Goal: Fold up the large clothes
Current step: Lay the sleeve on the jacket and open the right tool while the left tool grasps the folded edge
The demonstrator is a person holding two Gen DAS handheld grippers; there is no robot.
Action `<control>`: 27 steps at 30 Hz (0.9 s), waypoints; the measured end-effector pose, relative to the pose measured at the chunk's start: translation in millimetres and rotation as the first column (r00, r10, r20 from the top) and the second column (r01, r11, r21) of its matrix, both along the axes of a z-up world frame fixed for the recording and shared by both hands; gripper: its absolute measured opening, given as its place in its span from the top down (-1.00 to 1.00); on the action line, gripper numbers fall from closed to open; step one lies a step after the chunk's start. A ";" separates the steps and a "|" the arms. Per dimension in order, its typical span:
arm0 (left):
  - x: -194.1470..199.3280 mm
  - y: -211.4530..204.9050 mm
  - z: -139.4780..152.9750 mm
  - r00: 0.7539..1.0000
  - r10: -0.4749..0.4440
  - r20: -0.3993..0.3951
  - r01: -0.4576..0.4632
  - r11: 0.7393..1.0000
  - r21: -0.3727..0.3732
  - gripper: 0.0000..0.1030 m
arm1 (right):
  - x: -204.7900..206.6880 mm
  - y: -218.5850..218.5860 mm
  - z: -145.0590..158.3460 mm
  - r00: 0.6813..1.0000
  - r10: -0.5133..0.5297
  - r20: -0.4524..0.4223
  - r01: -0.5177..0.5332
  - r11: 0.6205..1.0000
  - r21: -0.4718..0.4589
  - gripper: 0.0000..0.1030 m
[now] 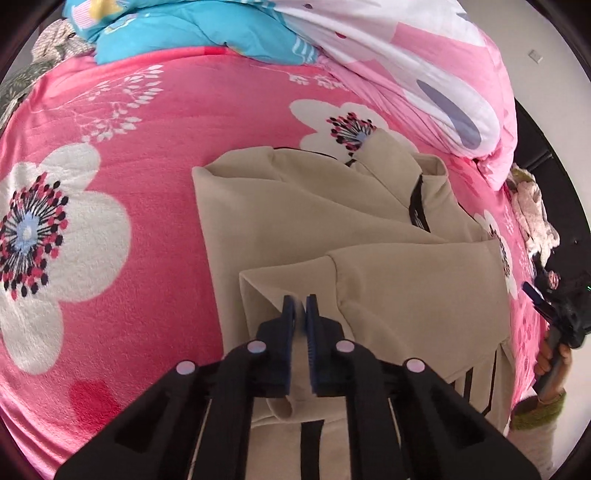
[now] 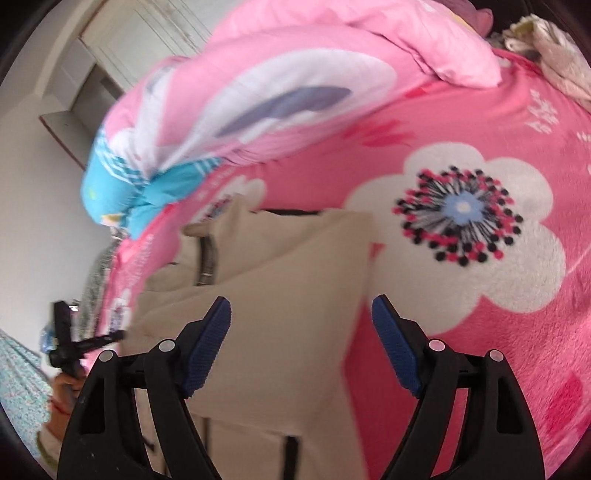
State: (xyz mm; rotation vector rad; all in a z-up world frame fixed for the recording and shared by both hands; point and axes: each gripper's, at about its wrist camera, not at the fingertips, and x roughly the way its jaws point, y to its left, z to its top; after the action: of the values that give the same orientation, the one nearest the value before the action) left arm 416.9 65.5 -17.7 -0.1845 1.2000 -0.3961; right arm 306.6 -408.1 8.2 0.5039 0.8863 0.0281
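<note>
Left gripper [image 1: 300, 301] pinched nearly closed on fold of beige jacket [image 1: 332, 229], partly folded, lying on pink floral blanket [image 1: 147, 166]. Right gripper [image 2: 301, 308] spread wide over jacket edge, gripping nothing. Quilts [image 1: 369, 44] heaped behind.

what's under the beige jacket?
The beige jacket lies on a pink floral blanket, which shows on both sides. Whatever is directly beneath it is covered.

Beige garment [image 1: 332, 229] with black trim; hot-pink bed blanket [image 1: 155, 177] printed with white flowers; pale pink-and-white quilt [image 2: 295, 85] at twelve o'clock; turquoise bedding [image 1: 192, 29]; blue-padded black tongs [image 2: 301, 317].
</note>
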 end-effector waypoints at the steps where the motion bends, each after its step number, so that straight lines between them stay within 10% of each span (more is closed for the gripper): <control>1: 1.5 -0.1 -1.5 1.000 0.002 -0.013 -0.002 1.000 0.017 0.87 | 3.2 -2.9 -6.7 1.000 -0.007 -0.010 0.007 1.000 -0.001 -0.49; 9: 25.0 -3.4 -22.9 0.988 0.059 -0.143 -0.057 0.998 0.015 0.90 | 4.2 -16.4 -28.0 0.999 -0.034 -0.030 0.037 0.995 0.092 -0.49; 19: 13.6 -16.2 86.3 0.970 0.005 0.242 0.002 1.000 -0.030 0.94 | 0.1 -25.8 -10.8 0.998 -0.057 0.004 0.056 0.997 0.061 -0.49; 27: 12.7 13.4 -27.1 0.999 0.031 0.008 -0.031 0.997 0.077 0.87 | 9.4 -26.0 -23.9 0.997 -0.065 -0.040 0.066 0.997 0.043 -0.49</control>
State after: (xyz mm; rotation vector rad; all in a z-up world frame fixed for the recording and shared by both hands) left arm 429.6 78.9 -44.9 -0.1352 1.2017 -0.3226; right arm 316.0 -434.1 -15.7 0.5764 0.9080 -0.0218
